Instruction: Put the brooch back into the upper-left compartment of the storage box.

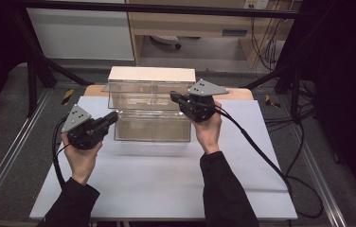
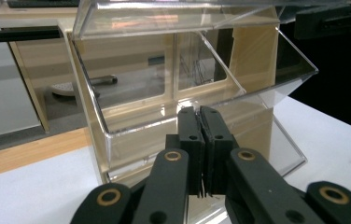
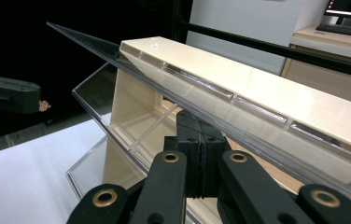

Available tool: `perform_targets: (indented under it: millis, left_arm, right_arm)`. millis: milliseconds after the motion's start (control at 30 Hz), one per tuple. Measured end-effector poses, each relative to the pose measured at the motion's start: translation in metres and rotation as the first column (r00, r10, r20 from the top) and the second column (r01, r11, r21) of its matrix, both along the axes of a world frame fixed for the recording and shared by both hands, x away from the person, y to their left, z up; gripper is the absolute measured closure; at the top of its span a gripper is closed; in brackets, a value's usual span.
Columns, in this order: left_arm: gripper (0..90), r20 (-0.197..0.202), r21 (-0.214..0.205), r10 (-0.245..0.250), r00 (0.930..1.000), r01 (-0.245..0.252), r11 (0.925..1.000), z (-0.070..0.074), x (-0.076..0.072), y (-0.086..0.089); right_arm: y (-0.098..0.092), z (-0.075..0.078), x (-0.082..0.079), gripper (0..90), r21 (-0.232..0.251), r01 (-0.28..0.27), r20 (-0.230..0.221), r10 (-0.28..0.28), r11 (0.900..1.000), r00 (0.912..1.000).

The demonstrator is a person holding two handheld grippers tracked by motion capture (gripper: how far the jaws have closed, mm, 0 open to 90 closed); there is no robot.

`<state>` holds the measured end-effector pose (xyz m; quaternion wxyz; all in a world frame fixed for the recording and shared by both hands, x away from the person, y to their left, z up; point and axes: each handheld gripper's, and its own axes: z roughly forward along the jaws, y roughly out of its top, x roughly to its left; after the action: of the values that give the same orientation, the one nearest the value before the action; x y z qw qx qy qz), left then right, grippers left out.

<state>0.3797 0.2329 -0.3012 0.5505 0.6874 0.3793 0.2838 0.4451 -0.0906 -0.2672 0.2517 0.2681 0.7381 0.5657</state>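
A clear acrylic bin cabinet point(image 1: 150, 118) with a cream frame and top point(image 1: 151, 74) stands at the back middle of the white table sheet point(image 1: 166, 175). It has two tiers of tilted clear bins point(image 2: 164, 79). My left gripper point(image 1: 114, 116) is shut and empty, its tips point(image 2: 200, 112) just in front of the upper bin's lower front edge. My right gripper point(image 1: 172, 96) is shut too, level with the upper tier. Its tips point(image 3: 197, 116) sit right under the slanted clear lid point(image 3: 173, 74); I cannot tell whether they touch it.
Black frame bars point(image 1: 157, 8) cross the back. Cables point(image 1: 261, 151) trail from the right gripper over the sheet's right side and onto the floor. Metal rails point(image 1: 5, 156) run along both sides. Wooden furniture point(image 1: 190, 23) stands behind.
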Motion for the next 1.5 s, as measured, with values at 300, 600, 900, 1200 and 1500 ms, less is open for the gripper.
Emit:
perform_targets:
  millis: [300, 600, 900, 1200, 1500]
  left_arm:
    - [87.8, 0.010, 0.004, 0.012, 0.9999, -0.012, 0.9999, 0.009, 0.012, -0.008]
    - [87.8, 0.007, 0.012, 0.030, 0.9995, -0.031, 0.9995, 0.011, 0.026, -0.013]
    - [87.8, 0.000, 0.024, 0.057, 0.9984, -0.057, 0.9981, 0.010, 0.040, -0.014]
    - [87.7, -0.008, 0.040, 0.054, 0.9985, -0.053, 0.9978, 0.005, 0.051, -0.020]
    - [87.5, -0.042, 0.032, 0.052, 0.9977, -0.051, 0.9982, -0.003, 0.060, -0.021]
  right_arm:
    - [0.000, 0.000, 0.000, 90.0, 0.000, -0.001, 0.000, 0.001, 1.0000, 1.0000]
    - [0.000, 0.000, 0.000, 90.0, 0.000, -0.001, 0.000, 0.001, 1.0000, 1.0000]
    - [0.000, 0.001, 0.000, 90.0, 0.001, -0.001, -0.001, 0.001, 1.0000, 1.0000]
    - [0.000, 0.001, 0.000, 90.0, 0.000, -0.002, -0.002, 0.002, 1.0000, 1.0000]
    - [0.000, 0.001, 0.000, 90.0, 0.001, -0.001, -0.003, 0.001, 1.0000, 1.0000]
